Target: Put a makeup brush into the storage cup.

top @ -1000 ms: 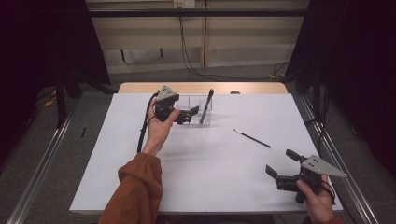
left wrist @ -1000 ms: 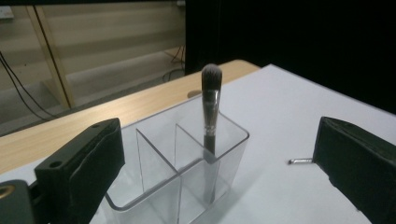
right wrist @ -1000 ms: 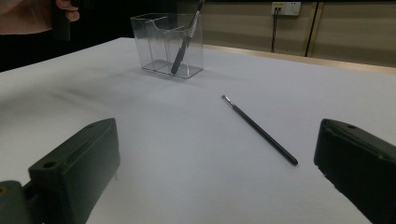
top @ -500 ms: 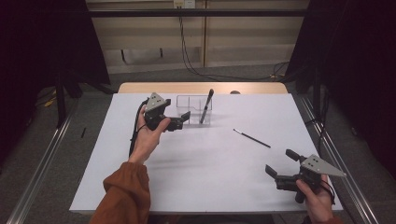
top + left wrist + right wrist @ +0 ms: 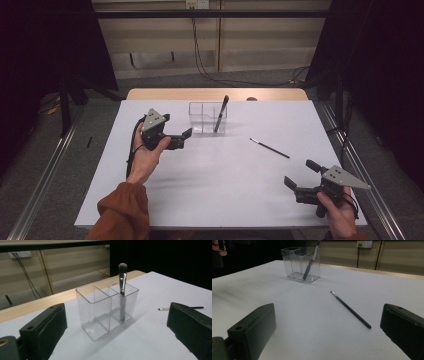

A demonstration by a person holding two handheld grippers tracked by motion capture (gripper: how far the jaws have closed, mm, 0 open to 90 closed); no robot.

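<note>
The clear organizer is set toward the far middle of the white bench, divided into 3 compartments, with a thick brush leaned upright in its right end one. Just left of the organizer, the left gripper is held above the bench with jaws spread and nothing between them. A thin brush is laid flat to the right of the organizer, well apart from it. At the near right corner, the right gripper is held with jaws spread wide, pointed toward the thin brush.

I see a white-topped table with a wooden far edge, a grey floor, dark curtains either side.
</note>
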